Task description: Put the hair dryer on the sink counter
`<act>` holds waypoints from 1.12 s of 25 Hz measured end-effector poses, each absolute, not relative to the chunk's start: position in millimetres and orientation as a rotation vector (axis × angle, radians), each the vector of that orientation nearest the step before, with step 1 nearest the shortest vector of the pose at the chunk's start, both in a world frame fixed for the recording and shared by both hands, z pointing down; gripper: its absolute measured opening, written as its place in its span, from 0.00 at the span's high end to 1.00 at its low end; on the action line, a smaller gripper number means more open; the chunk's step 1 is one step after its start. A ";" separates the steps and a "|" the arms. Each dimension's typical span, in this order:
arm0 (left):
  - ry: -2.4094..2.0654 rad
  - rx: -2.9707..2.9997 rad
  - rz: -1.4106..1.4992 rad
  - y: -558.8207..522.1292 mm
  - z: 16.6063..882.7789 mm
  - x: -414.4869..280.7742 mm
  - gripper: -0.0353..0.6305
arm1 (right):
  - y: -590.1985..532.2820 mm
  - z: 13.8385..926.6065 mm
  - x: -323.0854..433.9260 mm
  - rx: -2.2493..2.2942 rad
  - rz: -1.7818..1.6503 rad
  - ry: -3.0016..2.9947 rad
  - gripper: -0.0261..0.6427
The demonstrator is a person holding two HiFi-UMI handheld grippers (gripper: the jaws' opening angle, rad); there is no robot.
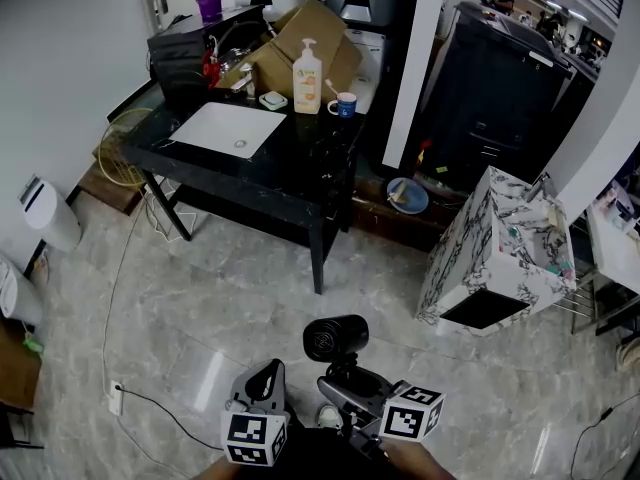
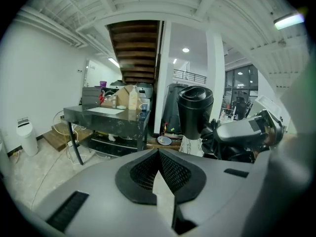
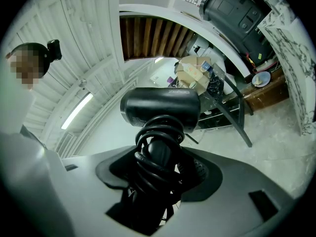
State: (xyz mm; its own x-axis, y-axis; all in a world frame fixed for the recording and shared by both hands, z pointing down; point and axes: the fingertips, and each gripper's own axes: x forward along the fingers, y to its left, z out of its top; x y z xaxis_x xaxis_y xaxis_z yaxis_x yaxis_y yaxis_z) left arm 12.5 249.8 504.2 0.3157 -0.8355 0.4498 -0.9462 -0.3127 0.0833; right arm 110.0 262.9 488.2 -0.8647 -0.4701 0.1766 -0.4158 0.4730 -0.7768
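A black hair dryer with its cord wound round the handle is held upright in my right gripper, low in the head view. In the right gripper view the jaws are shut on the cord-wrapped handle, and the dryer's barrel lies across above them. My left gripper is just to its left, shut and empty; its view shows the hair dryer to the right. The black sink counter with a white basin stands well ahead across the floor.
On the counter are a soap bottle, a blue mug and a cardboard box. A marble-patterned box stands on the floor to the right. At the left are a white bin and a cable.
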 end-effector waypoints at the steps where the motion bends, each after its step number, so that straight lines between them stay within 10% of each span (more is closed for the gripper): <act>1: -1.597 2.256 0.464 246.4 503.5 9.2 0.94 | 259.0 487.6 107.7 -0.804 -1.367 2.640 0.56; 28: -1.497 2.392 0.448 92.0 468.0 -103.5 0.94 | 114.0 449.0 6.9 -0.982 -1.269 2.541 0.56</act>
